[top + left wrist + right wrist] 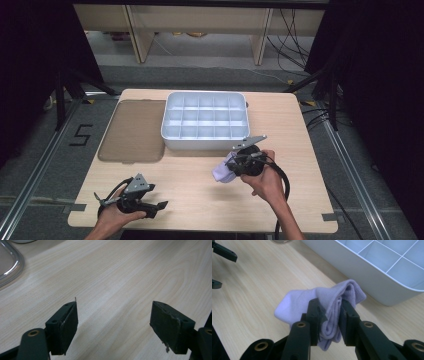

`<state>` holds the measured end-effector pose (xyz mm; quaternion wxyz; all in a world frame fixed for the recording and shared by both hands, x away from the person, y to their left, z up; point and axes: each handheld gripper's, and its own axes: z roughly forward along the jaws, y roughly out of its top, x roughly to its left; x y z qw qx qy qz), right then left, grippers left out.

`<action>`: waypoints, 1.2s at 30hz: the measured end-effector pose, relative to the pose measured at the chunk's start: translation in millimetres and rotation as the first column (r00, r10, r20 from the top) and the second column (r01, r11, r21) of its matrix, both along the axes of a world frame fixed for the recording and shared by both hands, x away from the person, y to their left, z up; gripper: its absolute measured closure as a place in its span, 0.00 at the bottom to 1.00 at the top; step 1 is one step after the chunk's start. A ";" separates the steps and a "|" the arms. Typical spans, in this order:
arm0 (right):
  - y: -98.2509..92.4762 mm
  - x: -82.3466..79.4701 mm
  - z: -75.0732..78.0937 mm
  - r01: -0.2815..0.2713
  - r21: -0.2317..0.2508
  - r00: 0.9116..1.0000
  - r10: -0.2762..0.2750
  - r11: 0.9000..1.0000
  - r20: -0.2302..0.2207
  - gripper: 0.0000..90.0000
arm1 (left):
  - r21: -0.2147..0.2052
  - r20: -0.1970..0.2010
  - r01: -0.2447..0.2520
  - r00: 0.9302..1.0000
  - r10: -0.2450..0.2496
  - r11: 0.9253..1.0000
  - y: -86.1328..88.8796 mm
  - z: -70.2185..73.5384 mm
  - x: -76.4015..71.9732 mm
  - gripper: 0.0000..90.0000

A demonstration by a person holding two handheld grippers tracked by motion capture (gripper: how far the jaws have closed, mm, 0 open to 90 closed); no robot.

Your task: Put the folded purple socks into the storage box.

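Beside white divided tray [172, 140]: right claw [329, 315] clamping lilac sock [294, 302].

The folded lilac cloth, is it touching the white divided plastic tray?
Apart. The right gripper view shows bare wood between the folded lilac cloth, pinched in the right tool, and the white divided plastic tray.

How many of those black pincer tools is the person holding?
2. The left gripper sits low near the table's front edge, jaws open and empty. The right gripper is nearer the white divided tray, jaws shut on a lilac sock.
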<state>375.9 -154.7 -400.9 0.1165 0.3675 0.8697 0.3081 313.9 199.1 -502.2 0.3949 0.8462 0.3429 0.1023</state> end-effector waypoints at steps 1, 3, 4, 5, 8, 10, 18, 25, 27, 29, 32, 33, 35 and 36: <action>-1.1 1.8 0.6 -0.001 -0.004 1.000 0.001 1.000 0.009 0.81 | -0.002 0.000 -0.001 1.000 0.001 1.000 -0.1 0.1 -0.2 0.24; -3.0 4.7 2.1 -0.004 -0.013 1.000 0.004 1.000 0.013 0.81 | -0.014 -0.002 0.004 1.000 -0.004 1.000 -0.3 0.7 -0.8 0.24; -4.0 6.0 3.3 -0.004 -0.023 1.000 0.004 1.000 0.016 0.81 | -0.012 0.006 0.015 1.000 -0.014 1.000 -0.5 1.2 -0.7 0.24; -4.8 7.2 4.7 0.008 -0.020 1.000 -0.008 1.000 0.011 0.81 | -0.015 0.000 -0.008 1.000 0.008 1.000 -1.8 0.5 -1.3 0.24; -8.5 11.0 10.0 0.006 -0.036 1.000 -0.005 0.999 0.017 0.81 | -0.004 0.012 0.015 1.000 -0.015 1.000 -1.6 0.5 -0.9 0.24; -10.2 13.3 13.8 0.008 -0.043 1.000 -0.007 0.999 0.020 0.81 | -0.014 0.007 0.010 1.000 -0.009 1.000 -2.0 0.1 -0.9 0.24; -17.7 24.3 29.7 0.043 -0.057 0.998 -0.041 0.997 0.040 0.81 | -0.008 0.008 0.016 1.000 -0.016 1.000 -2.1 0.5 -1.2 0.24; -20.9 36.3 39.7 0.068 -0.065 0.997 -0.066 0.996 0.038 0.81 | -0.010 0.001 0.016 1.000 -0.016 1.000 -2.1 0.5 -0.9 0.24; -21.9 40.5 41.3 0.077 -0.072 0.996 -0.074 0.994 0.041 0.81 | -0.008 0.001 0.016 1.000 -0.016 1.000 -2.0 0.6 -0.9 0.24; -22.6 44.2 43.6 0.073 -0.083 0.997 -0.070 0.994 0.042 0.81 | -0.027 -0.003 0.015 1.000 -0.015 1.000 -3.3 0.3 -1.9 0.24; -23.5 50.8 47.4 0.084 -0.091 0.995 -0.079 0.992 0.056 0.81 | -0.014 -0.003 0.026 1.000 -0.026 1.000 -2.9 0.8 -2.2 0.24; -23.6 52.1 48.5 0.085 -0.092 0.995 -0.081 0.992 0.053 0.81 | -0.013 -0.004 0.028 1.000 -0.028 1.000 -3.2 0.9 -2.3 0.24; -23.2 56.1 52.0 0.094 -0.093 0.995 -0.090 0.991 0.052 0.81 | -0.024 -0.006 0.020 1.000 -0.021 1.000 -3.8 0.2 -2.4 0.24; -24.1 59.4 53.6 0.093 -0.101 0.994 -0.086 0.991 0.070 0.81 | -0.024 -0.007 0.018 1.000 -0.019 1.000 -3.5 0.0 -2.1 0.24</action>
